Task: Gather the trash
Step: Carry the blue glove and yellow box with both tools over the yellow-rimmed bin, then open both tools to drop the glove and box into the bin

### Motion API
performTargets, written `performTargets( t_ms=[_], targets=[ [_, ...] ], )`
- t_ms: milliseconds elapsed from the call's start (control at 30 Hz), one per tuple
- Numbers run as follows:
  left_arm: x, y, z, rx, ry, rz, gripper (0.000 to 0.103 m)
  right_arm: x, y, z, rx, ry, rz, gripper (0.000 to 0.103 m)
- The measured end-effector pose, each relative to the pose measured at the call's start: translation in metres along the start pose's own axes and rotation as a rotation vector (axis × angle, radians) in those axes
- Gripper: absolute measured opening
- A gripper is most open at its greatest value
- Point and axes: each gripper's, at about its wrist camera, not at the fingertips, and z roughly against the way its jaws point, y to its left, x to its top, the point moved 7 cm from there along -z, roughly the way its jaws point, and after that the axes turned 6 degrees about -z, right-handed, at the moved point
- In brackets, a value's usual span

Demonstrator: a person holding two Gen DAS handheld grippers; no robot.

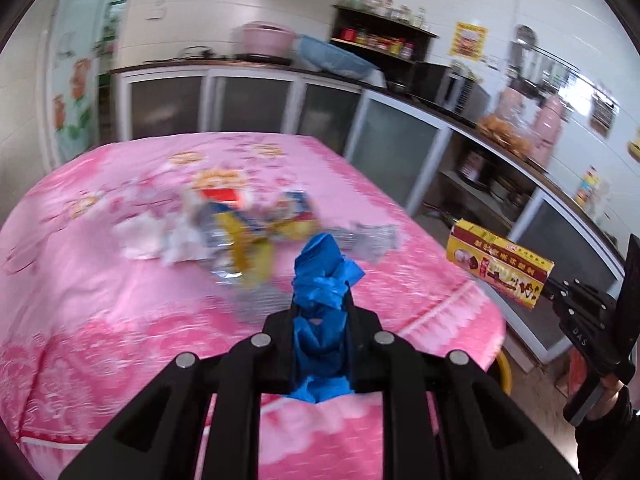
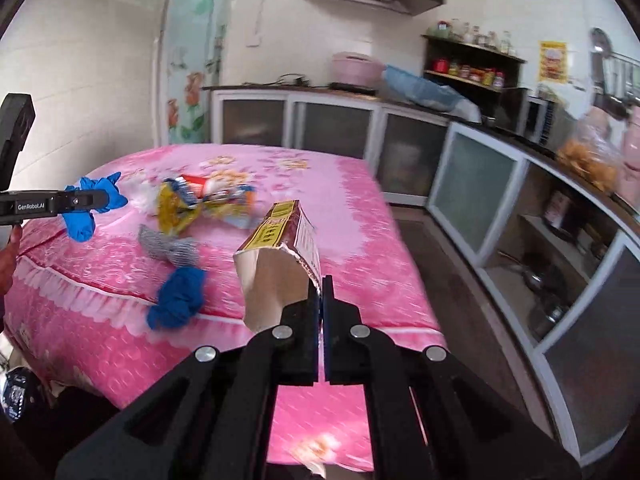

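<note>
Right wrist view alone, 2nd blue wad on tablecloth

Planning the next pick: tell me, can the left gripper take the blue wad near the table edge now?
Probably not: the left gripper is already shut on a blue glove. The wad itself lies uncovered.

Left claw clamps a crumpled blue glove above the pink tablecloth — wrappers lie scattered beyond.
</note>
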Motion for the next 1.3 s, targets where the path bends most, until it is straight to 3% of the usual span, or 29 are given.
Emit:
performTargets(
  t_ms=[200, 367, 500, 767, 1033, 1300],
  targets=[
    [0.018, -0.089, -0.024, -0.139, -0.008, -0.117, 0.016, -0.018, -0.074, 0.045, -0.141, -0.015, -0.091, 0.001],
    [0.023, -0.183, -0.059, -0.277, 0.021, -0.229, 0.016, -0.053, -0.139, 0.072, -0.270, 0.016, -0.167, 0.001],
    [0.012, -0.254, -0.089, -0.379, 0.064, -0.311, 0.016, -0.080, -0.182, 0.081, -0.331, 0.048, -0.233, 0.001],
    [-0.018, -0.353, -0.139, -0.513, 0.156, -0.396, 0.016, -0.133, -0.247, 0.076, -0.407, 0.117, -0.335, 0.001],
    [-0.045, -0.419, -0.185, -0.574, 0.234, -0.452, 0.016, -0.180, -0.290, 0.050, -0.439, 0.202, -0.405, 0.001],
    [-0.069, -0.452, -0.229, -0.547, 0.294, -0.493, 0.017, -0.216, -0.314, 0.020, -0.454, 0.284, -0.443, 0.001]
  ],
)
